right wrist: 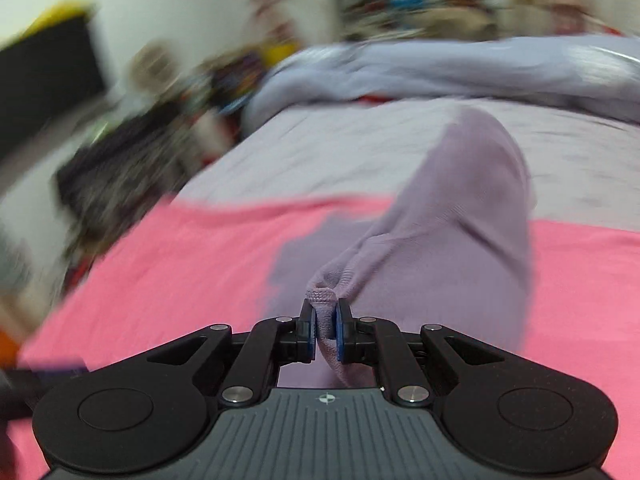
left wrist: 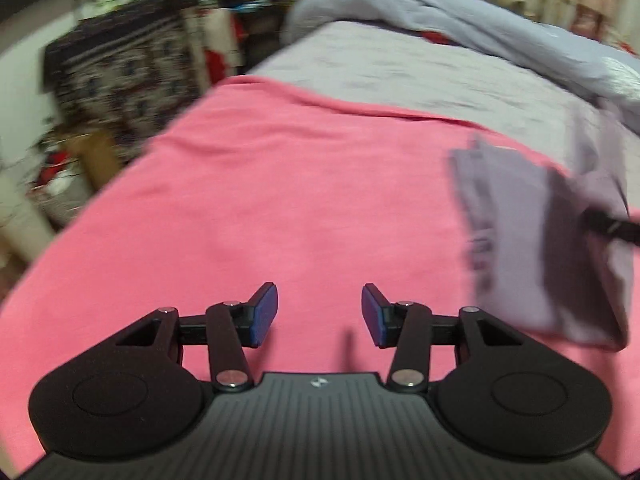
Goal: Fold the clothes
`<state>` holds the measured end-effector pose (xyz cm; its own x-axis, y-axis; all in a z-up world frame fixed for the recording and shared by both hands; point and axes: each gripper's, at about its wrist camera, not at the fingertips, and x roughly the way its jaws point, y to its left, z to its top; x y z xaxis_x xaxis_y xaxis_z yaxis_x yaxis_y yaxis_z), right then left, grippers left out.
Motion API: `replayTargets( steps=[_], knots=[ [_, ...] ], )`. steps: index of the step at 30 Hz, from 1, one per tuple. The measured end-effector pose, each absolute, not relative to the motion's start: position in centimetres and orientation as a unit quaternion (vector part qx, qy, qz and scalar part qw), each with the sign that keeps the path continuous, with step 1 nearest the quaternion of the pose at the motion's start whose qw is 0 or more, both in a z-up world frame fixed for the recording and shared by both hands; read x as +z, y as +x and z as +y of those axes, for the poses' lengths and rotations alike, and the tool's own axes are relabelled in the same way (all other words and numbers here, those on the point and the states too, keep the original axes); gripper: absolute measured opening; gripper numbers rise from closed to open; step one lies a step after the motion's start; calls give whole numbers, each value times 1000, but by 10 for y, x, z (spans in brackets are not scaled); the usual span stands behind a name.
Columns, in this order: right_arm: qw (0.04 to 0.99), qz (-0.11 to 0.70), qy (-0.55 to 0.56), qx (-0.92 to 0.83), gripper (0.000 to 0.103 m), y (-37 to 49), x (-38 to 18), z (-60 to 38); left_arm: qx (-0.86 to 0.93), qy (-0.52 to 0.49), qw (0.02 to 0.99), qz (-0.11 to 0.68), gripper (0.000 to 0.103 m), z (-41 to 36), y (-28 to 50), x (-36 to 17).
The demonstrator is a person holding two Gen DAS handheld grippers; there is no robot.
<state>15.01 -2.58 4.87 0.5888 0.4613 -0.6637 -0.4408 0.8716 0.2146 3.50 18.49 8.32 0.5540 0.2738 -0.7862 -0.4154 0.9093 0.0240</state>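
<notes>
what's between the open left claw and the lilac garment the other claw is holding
Nothing visible. The left claw stands open over bare pink sheet, and only that sheet lies between it and the lilac garment on its right side. The right claw is shut on the garment's hem.

light: even indoor, soft shadows | blur: heavy motion smear | edges: fisheye-bent

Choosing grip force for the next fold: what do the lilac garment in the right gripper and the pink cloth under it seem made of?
The lilac garment looks like a soft matte knit, probably cotton jersey: its pinched hem shows fine ribbed stitching and it drapes limply from the right gripper. The pink cloth also looks like matte, thin woven or knit fabric, lying flat with shallow creases; blur hides its weave.
</notes>
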Motion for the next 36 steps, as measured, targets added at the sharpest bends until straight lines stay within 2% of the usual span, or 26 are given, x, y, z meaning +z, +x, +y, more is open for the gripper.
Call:
replayTargets(
  steps=[3, 6, 10, 14, 16, 18, 19, 20, 21, 25, 28, 31, 34, 36],
  knots=[
    [886, 387, -28, 253, 11, 139, 18, 0, 210, -98, 868, 440, 54, 197, 11, 77],
    [896, 372, 30, 242, 11, 142, 36, -9, 212, -112, 864, 443, 55, 199, -7, 69],
    [899, 338, -21, 277, 11, 139, 49, 10, 212, -137, 859, 445, 57, 203, -15, 58],
    [888, 361, -43, 280, 11, 133, 31, 20, 184, -125, 871, 438, 58, 205, -14, 64],
    [886, 359, -61, 286, 12, 124, 26, 18, 167, -119, 879, 431, 61, 205, -4, 68],
    [877, 360, -91, 305, 19, 115, 20, 20, 140, -135, 887, 419, 61, 205, 10, 76],
    [871, 356, -106, 321, 24, 107, 20, 20, 126, -143, 891, 413, 61, 205, 17, 80],
    [865, 351, -120, 338, 35, 98, 20, 19, 103, -140, 898, 404, 61, 200, 29, 85],
    [858, 346, -134, 354, 37, 89, 21, 18, 77, -133, 906, 394, 61, 193, 43, 90],
    [820, 408, -105, 387, 35, 70, 28, -9, -17, -53, 931, 360, 63, 143, 99, 101],
    [816, 453, -83, 348, 35, 62, 41, -49, -87, -45, 933, 345, 64, 107, 125, 92],
    [812, 502, -62, 290, 35, 72, 55, -89, -88, -37, 924, 370, 66, 87, 135, 68],
    [838, 488, -60, 236, 36, 98, 73, -111, -61, -7, 905, 421, 66, 80, 128, 34],
    [855, 469, -64, 211, 36, 123, 83, -115, -56, -16, 910, 410, 69, 85, 112, 27]
  ],
)
